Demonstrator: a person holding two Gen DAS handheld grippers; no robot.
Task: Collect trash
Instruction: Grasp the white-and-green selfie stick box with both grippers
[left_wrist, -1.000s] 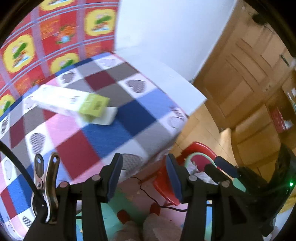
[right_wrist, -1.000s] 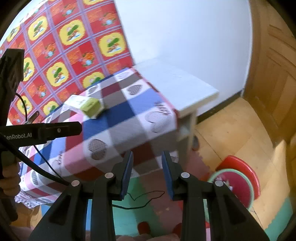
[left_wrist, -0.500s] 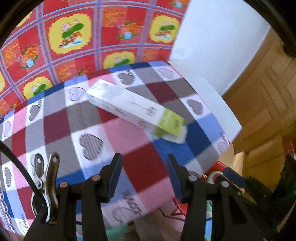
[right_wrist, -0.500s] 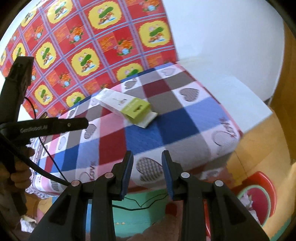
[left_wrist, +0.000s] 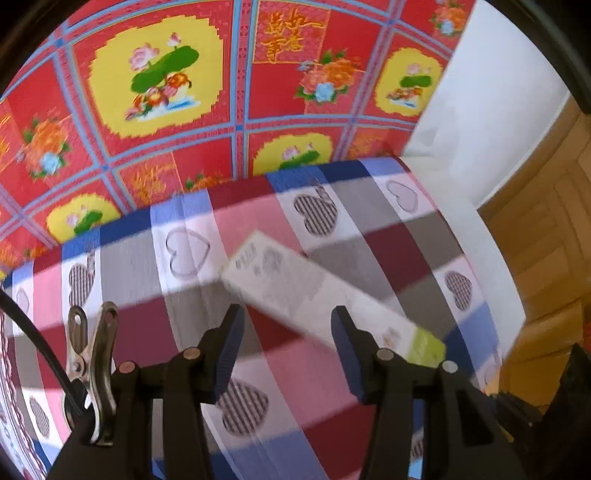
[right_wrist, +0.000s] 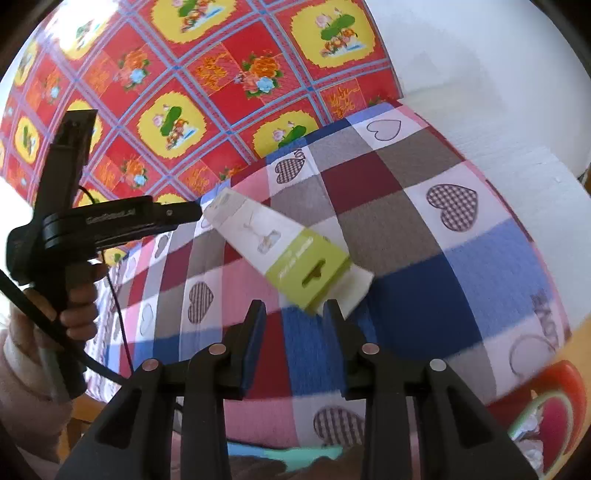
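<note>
- Left wrist view: left gripper (left_wrist: 286, 341) spread wide and empty, hovering low over the long white carton (left_wrist: 295, 291), whose body runs slantwise between and ahead of the two blue pads (left_wrist: 231, 347)
- Probably lined up that way to straddle the carton across its narrow width; blur makes contact hard to judge, though no touch seems made yet
- Right wrist view: right gripper (right_wrist: 293, 345) also parted and holding nothing, poised just short of the carton's green end flap (right_wrist: 308, 267), likely kept back as the spare tool
- Carton lying flat on the checked heart-print cloth (right_wrist: 480, 266), near the middle of the covered table, one end toward the red floral wall covering (right_wrist: 184, 74)
- Red bin (right_wrist: 554, 402) low at the right edge, off the table, presumably the drop point
- Count: one carton, two grippers, one bin, one hand (right_wrist: 79, 295) seen on the left handle
</note>
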